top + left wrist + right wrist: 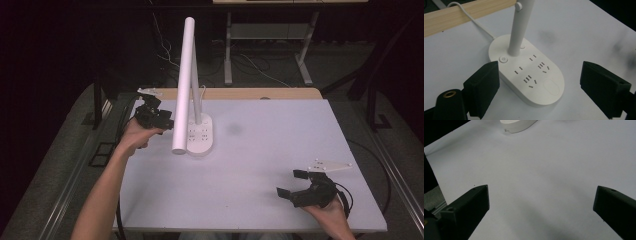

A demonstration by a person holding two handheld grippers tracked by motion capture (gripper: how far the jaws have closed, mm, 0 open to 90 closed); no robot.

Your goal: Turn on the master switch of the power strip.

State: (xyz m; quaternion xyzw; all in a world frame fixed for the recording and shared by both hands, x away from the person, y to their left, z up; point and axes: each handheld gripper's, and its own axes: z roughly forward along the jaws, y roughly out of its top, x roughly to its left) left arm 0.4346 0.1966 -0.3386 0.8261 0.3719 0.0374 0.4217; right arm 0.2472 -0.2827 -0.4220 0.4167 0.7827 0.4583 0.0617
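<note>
The white oval lamp base with built-in sockets stands at the rear left of the white worktop. The left gripper brackets its near end, jaws wide, holding nothing. The right gripper, well apart at front right, gapes empty.

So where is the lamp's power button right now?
In the left gripper view, the power button sits on the lamp base, just left of the stem.

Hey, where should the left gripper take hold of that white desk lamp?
Probably the upright stem just above the base, approached level from the left gripper side. The stem is slim enough for the open jaws; the flat base looks too wide.
</note>
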